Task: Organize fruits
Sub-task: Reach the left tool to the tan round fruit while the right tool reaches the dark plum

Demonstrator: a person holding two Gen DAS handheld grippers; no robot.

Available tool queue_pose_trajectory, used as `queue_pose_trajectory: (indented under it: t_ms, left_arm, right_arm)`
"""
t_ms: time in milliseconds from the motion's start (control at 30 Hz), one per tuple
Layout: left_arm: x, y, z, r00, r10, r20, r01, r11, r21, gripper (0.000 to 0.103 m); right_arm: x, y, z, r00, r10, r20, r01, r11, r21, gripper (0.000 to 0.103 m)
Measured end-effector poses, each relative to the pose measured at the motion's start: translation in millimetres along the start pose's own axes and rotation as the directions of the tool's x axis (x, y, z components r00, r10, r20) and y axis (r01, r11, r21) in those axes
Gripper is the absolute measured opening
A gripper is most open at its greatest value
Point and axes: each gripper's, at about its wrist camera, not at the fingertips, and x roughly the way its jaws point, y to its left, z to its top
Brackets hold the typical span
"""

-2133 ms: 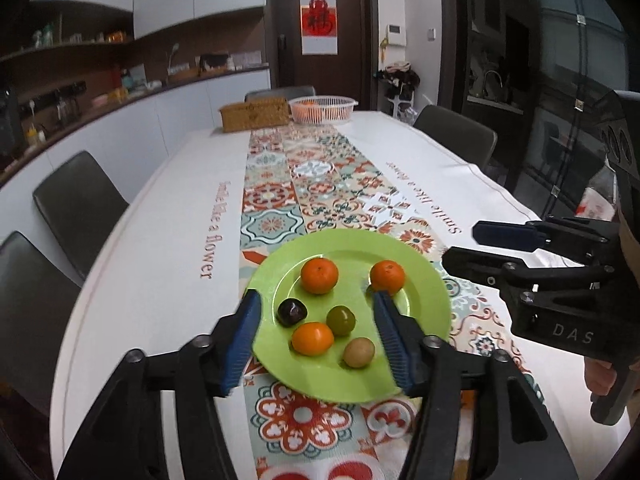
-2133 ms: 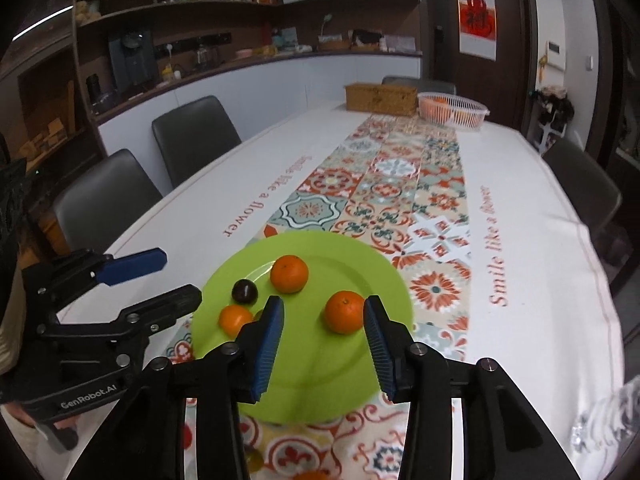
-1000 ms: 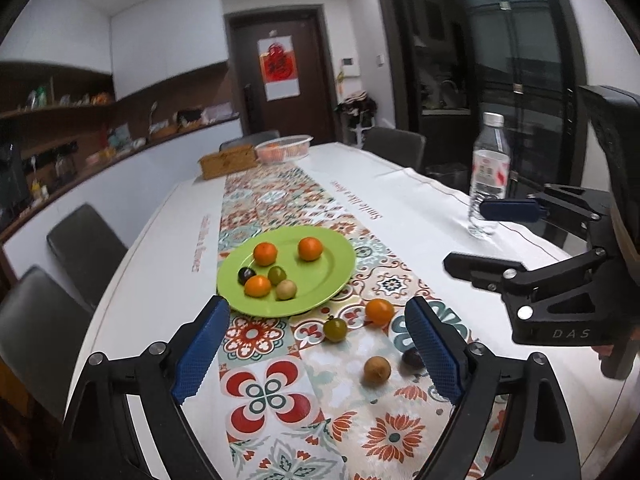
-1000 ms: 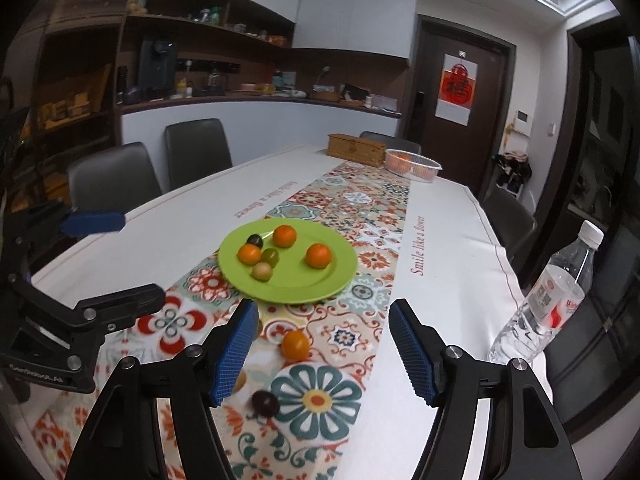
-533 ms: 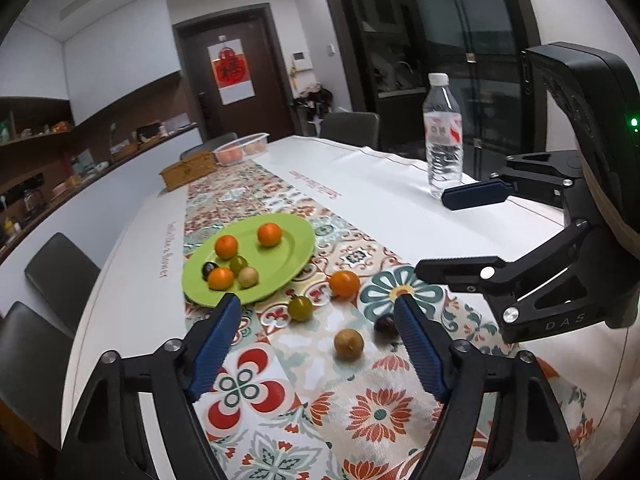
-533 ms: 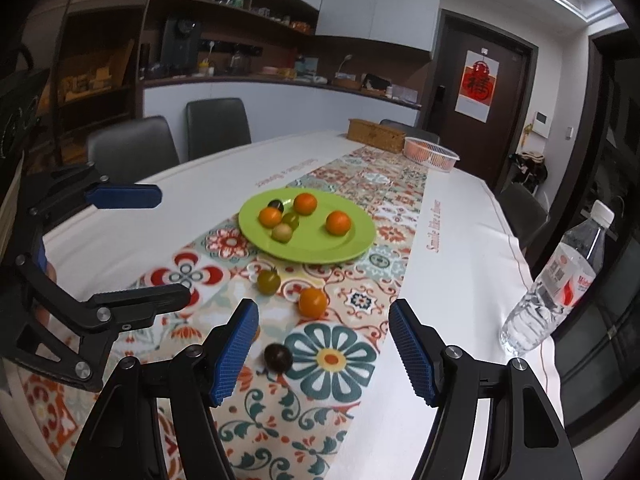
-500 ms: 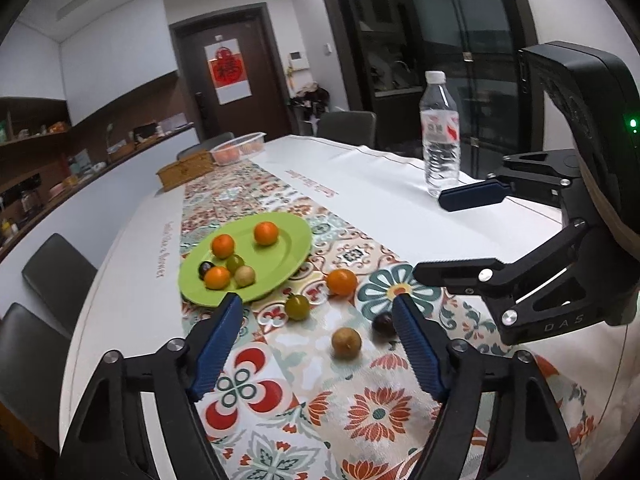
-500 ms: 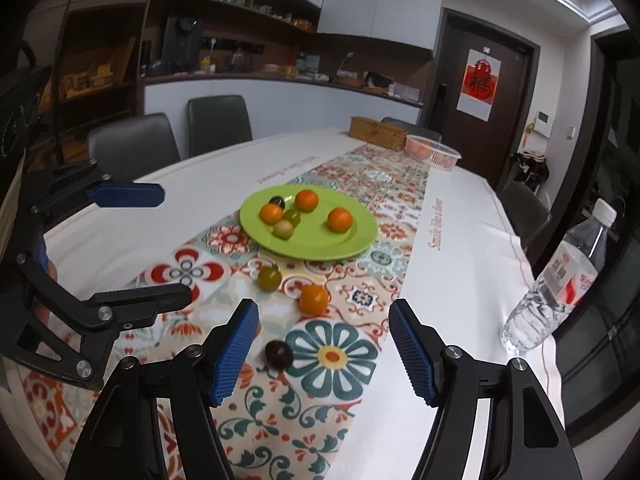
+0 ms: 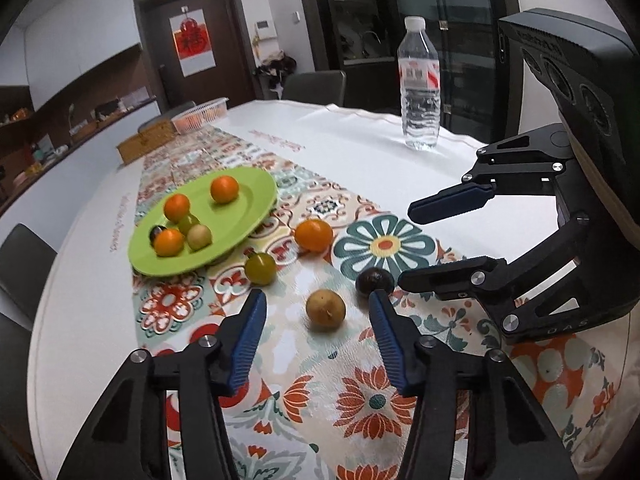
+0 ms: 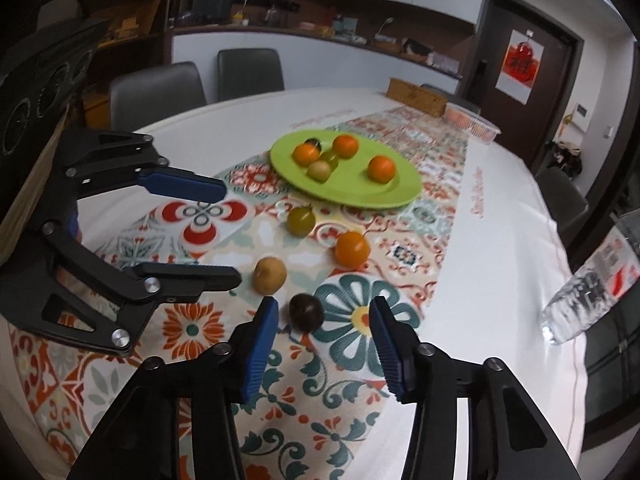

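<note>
1. both tools have dropped from well above the desk [image 9: 352,132] since a second ago and now sit low over the loose fruit, with their gaps narrower than before.
2. left tool [image 9: 318,312]: jaws closing, not yet touching anything. the tan fruit [image 9: 325,308] lies on the patterned runner [image 9: 360,396] between the blue pads, nearer the right pad than the left.
3. right tool [image 10: 323,316]: jaws closing too, nothing gripped. the dark fruit [image 10: 306,313] sits between its pads, close to the left one.
4. where the rest is: an orange fruit [image 9: 313,234] and a green fruit [image 9: 260,268] lie loose on the runner near the green plate [image 9: 256,204], which already holds five pieces.
5. risk, off-centre closing: i'd judge the nearer pad may reach each round fruit first and nudge it, so it rolls out of the gap instead of being pinched.
6. risk, crowding: the two targets lie near each other and the tools work side by side, so one finger could knock the other tool or bump the neighbouring fruit.
7. risk, squeeze: small soft fruit may bruise or pop free if clamped hard.
</note>
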Motion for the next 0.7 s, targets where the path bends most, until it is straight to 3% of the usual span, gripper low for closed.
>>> queue_pose_trajectory:
  t_ms: [133, 700]
  left_arm:
    - [14, 3, -3, 0.999, -0.025, -0.029, 0.024, 1.0, -0.013, 0.045]
    - [42, 11, -2, 0.992, -0.073, -0.104, 0.067, 0.996, -0.06, 0.04]
  right_arm:
    - [12, -1, -2, 0.999, 0.028, -0.035, -0.027, 1.0, 0.01, 0.043]
    - [40, -3, -8, 0.991, 0.091, -0.095, -0.085, 0.994, 0.067, 0.034]
